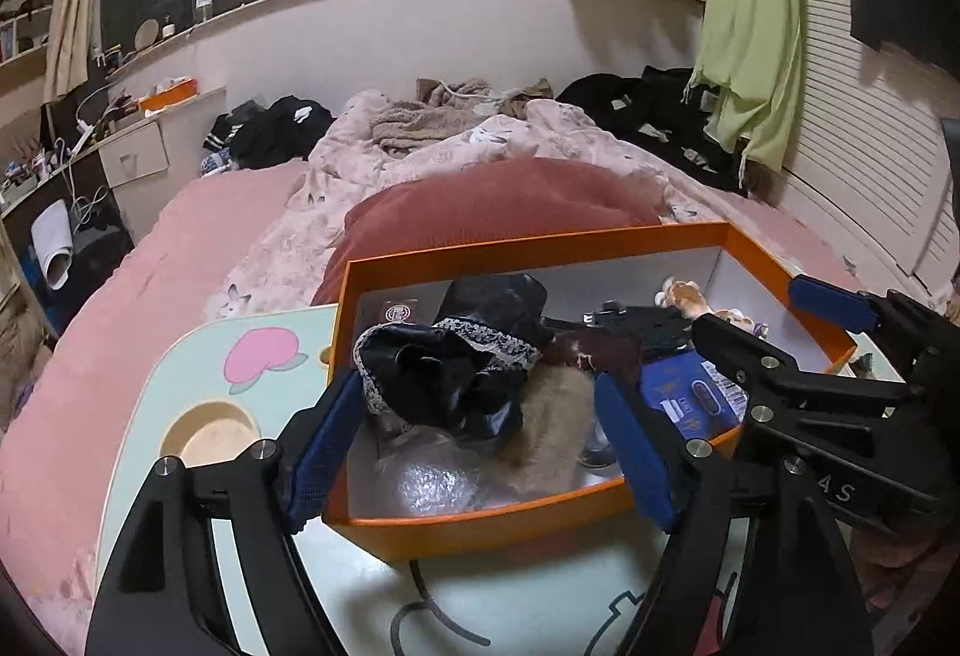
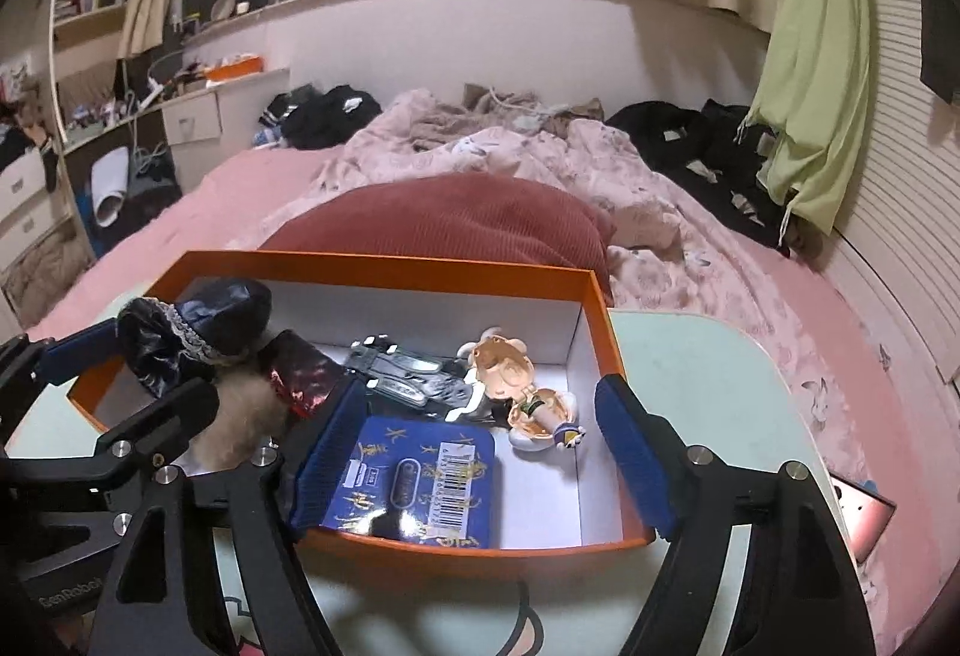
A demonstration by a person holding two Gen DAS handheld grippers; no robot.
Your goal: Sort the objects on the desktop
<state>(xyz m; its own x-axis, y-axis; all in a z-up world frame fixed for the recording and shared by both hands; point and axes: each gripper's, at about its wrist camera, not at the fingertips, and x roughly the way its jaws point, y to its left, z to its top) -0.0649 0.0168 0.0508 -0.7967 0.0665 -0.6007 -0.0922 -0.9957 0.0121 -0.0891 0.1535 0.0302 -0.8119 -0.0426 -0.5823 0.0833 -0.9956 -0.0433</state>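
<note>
An orange box (image 1: 480, 527) (image 2: 384, 263) with a white inside stands on a pale green lap table (image 1: 198, 374) (image 2: 708, 386). It holds a black lace-trimmed cloth (image 1: 456, 368) (image 2: 192, 332), a beige fur ball (image 1: 555, 431) (image 2: 240, 428), a blue carton (image 1: 690, 398) (image 2: 420, 482), a dark red pouch (image 2: 300, 371), a black tool (image 2: 408, 380) and a toy figure (image 2: 516, 386). My left gripper (image 1: 480, 446) is open over the box's near left part, around the cloth and fur. My right gripper (image 2: 474, 452) is open over the near right part, above the carton.
The table sits on a pink bed with a red cushion (image 2: 444, 218), a crumpled quilt (image 1: 456, 146) and dark clothes (image 1: 660, 116). A pink phone-like object (image 2: 861, 521) lies at the table's right edge. A cluttered desk (image 1: 120, 140) stands left.
</note>
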